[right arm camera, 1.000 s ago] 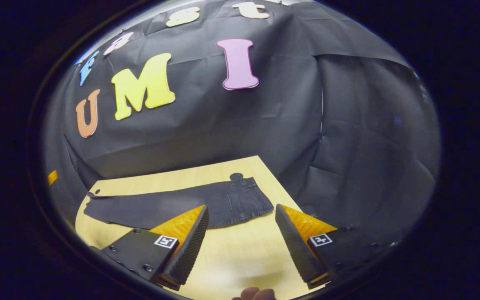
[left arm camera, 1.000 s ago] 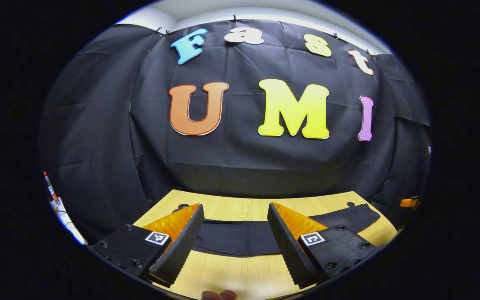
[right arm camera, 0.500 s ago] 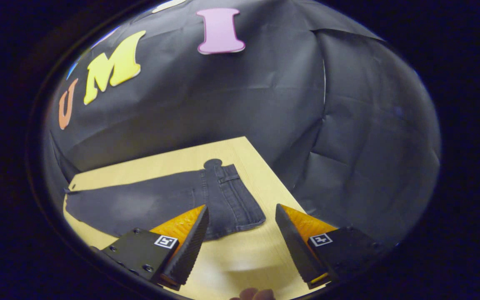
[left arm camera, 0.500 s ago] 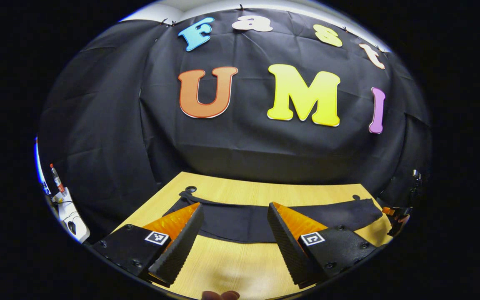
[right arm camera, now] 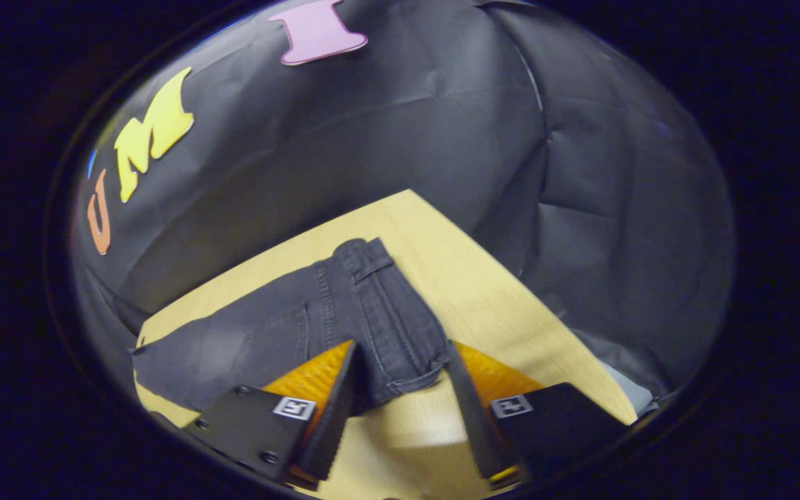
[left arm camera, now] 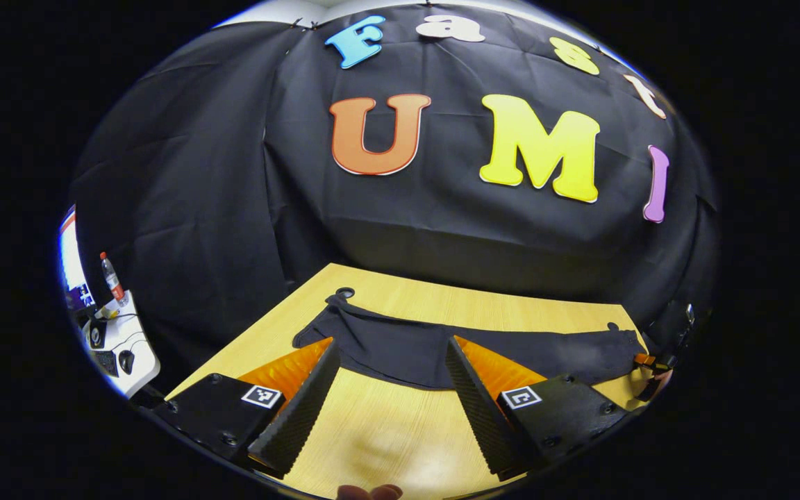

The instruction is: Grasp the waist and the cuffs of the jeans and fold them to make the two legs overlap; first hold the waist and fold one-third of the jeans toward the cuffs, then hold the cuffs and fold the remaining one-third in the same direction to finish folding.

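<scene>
Light wooden table (left arm camera: 400,430), dark jeans (right arm camera: 344,312) lying flat across it

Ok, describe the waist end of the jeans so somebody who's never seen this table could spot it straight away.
Start at the light wooden table in front of the black cloth wall. Dark grey jeans lie flat along it, and the waist end is the wider end at the table's right corner, where the right claw straddles its near edge. Its stitched waistband and belt loops set it apart from the plain legs.

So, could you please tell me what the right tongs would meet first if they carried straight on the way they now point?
Most likely the waist end of the jeans: the right tongs stand open with its near corner between their fingers. Depth is unclear.
</scene>
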A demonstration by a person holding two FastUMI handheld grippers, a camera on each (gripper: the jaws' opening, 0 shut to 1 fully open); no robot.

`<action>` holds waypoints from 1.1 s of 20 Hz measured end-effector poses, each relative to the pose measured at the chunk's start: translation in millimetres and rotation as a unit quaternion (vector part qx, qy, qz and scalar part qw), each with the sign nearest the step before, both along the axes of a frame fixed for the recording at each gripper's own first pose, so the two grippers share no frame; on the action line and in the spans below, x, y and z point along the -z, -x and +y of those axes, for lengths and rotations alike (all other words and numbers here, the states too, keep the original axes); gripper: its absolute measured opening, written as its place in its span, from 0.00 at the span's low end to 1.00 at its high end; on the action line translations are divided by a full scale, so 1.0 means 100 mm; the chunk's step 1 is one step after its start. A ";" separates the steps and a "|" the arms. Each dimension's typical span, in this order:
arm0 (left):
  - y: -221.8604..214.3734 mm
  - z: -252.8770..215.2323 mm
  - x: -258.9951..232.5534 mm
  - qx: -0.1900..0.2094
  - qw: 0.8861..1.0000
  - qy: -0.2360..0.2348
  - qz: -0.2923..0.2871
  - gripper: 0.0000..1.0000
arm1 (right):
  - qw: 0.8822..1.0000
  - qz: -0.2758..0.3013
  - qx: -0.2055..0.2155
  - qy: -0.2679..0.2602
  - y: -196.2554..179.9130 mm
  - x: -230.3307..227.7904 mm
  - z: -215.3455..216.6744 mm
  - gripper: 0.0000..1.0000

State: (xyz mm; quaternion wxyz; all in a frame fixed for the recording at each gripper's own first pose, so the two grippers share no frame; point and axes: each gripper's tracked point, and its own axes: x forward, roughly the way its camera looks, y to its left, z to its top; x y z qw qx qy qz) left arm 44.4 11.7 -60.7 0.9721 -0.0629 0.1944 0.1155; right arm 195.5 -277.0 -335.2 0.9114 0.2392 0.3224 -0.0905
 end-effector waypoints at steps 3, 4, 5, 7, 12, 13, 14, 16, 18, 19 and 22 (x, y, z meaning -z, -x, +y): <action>0.02 0.12 0.02 -0.012 1.000 0.007 0.000 0.99 | 1.000 0.026 0.009 0.001 -0.01 -0.03 -0.05 0.30; 0.03 0.18 0.02 -0.016 1.000 0.008 -0.003 0.99 | 1.000 0.025 0.009 0.008 0.04 -0.10 -0.06 0.22; 0.06 0.24 0.03 -0.020 1.000 0.009 -0.005 0.99 | 1.000 0.021 0.004 0.020 0.04 -0.20 -0.05 0.17; 0.11 0.39 0.05 -0.029 0.999 0.018 -0.011 0.99 | 0.999 0.000 -0.011 0.051 0.16 -0.54 0.02 0.17; 0.19 0.76 0.14 -0.051 0.996 0.066 -0.029 0.99 | 0.987 -0.064 -0.059 0.134 0.21 -1.63 0.65 0.17; 0.21 0.84 0.16 -0.055 0.995 0.071 -0.032 0.99 | 0.982 -0.086 -0.078 0.152 0.16 -1.89 0.90 0.17; 0.23 0.92 0.17 -0.058 0.995 0.074 -0.037 0.99 | 0.975 -0.108 -0.100 0.167 0.15 -2.17 1.17 0.17; 0.26 1.07 0.17 -0.064 0.993 0.082 -0.047 0.99 | 0.960 -0.147 -0.148 0.189 0.13 -2.60 1.88 0.17; 0.30 1.23 0.19 -0.065 0.993 0.085 -0.054 0.99 | 0.946 -0.171 -0.192 0.197 0.05 -2.83 2.67 0.17; 0.34 1.30 0.20 -0.064 0.993 0.084 -0.057 0.99 | 0.941 -0.177 -0.212 0.197 0.01 -2.86 3.05 0.20; 0.44 1.52 0.25 -0.062 0.992 0.090 -0.060 0.99 | 0.925 -0.176 -0.263 0.209 -0.09 -2.66 4.11 0.12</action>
